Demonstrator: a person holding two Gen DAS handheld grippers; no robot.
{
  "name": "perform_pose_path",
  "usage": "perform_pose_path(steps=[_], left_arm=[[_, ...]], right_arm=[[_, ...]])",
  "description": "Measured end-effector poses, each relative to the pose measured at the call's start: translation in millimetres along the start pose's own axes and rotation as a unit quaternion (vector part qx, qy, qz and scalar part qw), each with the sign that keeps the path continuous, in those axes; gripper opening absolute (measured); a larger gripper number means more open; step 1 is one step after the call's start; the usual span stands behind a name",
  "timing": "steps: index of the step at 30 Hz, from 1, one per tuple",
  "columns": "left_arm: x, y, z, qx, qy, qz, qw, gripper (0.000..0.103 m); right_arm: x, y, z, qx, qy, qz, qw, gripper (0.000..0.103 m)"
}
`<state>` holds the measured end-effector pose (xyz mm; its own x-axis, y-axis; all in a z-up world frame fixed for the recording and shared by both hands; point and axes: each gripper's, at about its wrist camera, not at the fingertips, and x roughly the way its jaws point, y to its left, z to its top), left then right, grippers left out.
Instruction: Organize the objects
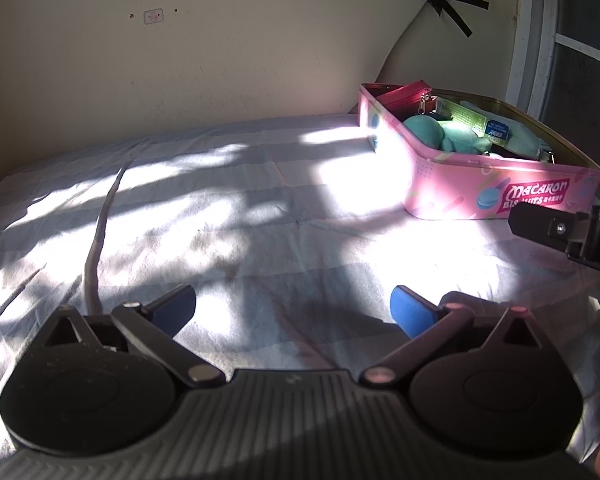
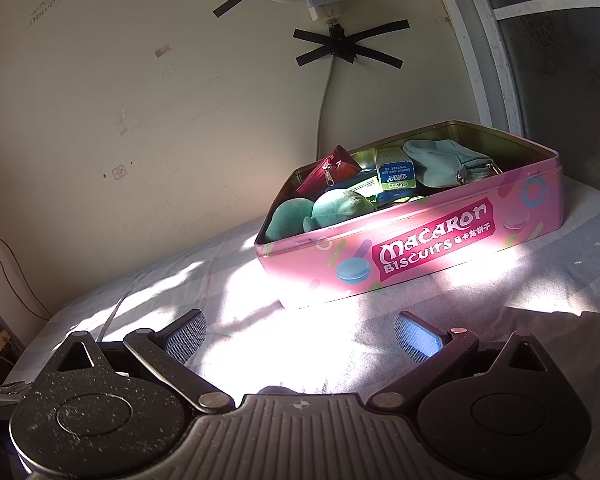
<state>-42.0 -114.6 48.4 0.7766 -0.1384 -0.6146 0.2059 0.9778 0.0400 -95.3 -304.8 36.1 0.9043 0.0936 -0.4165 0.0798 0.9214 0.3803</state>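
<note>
I see a bed (image 1: pixel 228 216) covered with a pale, faintly striped sheet (image 2: pixel 380 336), creased in long folds and patched with bright sunlight and shadow. Directly on it sits one thing, an open pink biscuit tin (image 2: pixel 428 252) lettered "Macaron Biscuits", resting flat toward the far right side, near the wall behind the bed

The pink tin (image 2: pixel 420 240) reads "MACARON BISCUITS" on its side; the small green box's (image 2: pixel 396 170) print is illegible.
</note>
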Motion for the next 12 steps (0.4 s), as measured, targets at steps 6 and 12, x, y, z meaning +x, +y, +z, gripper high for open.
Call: perform_pose_path(steps=[6, 12], left_arm=[[-0.6, 2.4, 1.7, 0.001, 0.000, -0.006, 1.0000, 0.103], [-6.6, 0.6, 4.1, 0.013, -0.021, -0.009, 0.9997, 0.103]], right_arm=[[-0.2, 1.2, -0.3, 0.000, 0.000, -0.001, 1.000, 0.096], [-0.6, 2.5, -0.8, 0.001, 0.000, -0.002, 1.000, 0.096]])
